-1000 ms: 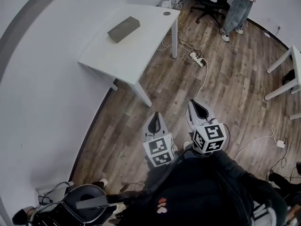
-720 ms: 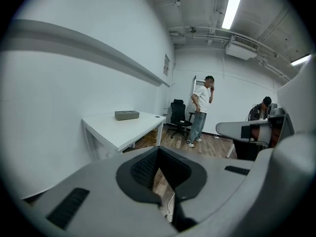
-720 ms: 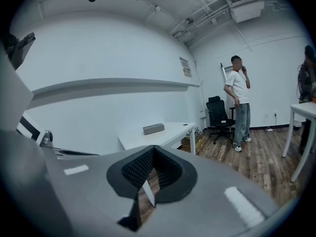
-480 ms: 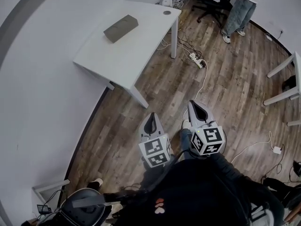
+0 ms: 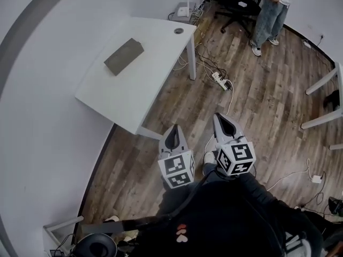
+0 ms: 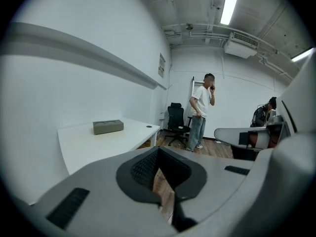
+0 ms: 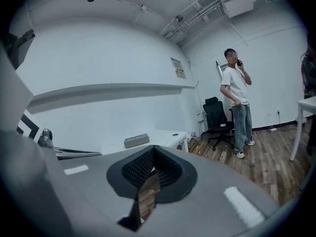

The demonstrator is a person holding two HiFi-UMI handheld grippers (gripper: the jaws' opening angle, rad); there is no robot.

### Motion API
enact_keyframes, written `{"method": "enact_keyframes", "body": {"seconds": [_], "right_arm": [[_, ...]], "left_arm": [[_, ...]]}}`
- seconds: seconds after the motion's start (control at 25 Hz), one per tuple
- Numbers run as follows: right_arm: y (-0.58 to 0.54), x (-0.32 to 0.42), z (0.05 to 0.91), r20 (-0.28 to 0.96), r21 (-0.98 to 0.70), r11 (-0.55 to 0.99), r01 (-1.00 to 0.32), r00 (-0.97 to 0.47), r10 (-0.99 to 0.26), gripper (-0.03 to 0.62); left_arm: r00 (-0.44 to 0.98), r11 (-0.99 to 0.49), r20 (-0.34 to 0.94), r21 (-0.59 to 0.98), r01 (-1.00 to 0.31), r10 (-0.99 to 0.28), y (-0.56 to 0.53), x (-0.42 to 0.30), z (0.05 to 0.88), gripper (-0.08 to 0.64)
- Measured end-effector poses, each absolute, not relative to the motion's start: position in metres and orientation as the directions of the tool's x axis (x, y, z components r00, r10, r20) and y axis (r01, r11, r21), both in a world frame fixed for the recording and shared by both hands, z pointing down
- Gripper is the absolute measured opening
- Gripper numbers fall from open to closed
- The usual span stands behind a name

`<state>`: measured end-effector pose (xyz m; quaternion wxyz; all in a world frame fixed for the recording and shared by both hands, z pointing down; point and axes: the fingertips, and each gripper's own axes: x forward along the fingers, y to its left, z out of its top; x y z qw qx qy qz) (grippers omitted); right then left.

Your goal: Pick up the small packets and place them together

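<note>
Nothing done yet: left gripper [image 5: 172, 137] & right gripper [image 5: 224, 125] both closed tight w/ nothing held, no packets visible (maybe in grey box [image 5: 124, 57] on white table [image 5: 140, 92], well ahead), so all pickups remain.

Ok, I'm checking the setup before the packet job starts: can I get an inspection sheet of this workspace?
Surface: white table, mostly bare, ahead of both grippers.
Job's things: nothing seen.
Clutter: grey box on the table.
Grippers: left gripper and right gripper shut, empty, over the wooden floor.
Cables: power strip and cords on the floor beside the table leg.
Surroundings: person standing by an office chair.
</note>
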<state>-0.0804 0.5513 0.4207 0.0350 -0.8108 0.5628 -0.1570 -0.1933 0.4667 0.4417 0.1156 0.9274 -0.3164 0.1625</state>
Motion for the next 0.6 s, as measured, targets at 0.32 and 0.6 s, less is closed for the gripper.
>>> {"method": "enact_keyframes", "body": {"seconds": [0.32,0.6], "right_arm": [[0.547,-0.012,0.426,0.222,-0.249,-0.395,-0.884,0.345,-0.912,-0.002],[0.533,0.039,0.430,0.225,-0.246,-0.436,-0.866,0.386,-0.894,-0.002]], "left_arm": [[0.767,-0.801,0.384,0.106,-0.589,-0.514,0.461,-0.118,0.443,-0.002],[0.786,-0.824,0.387,0.106,-0.557,-0.481,0.437,-0.062,0.447,-0.002]]}}
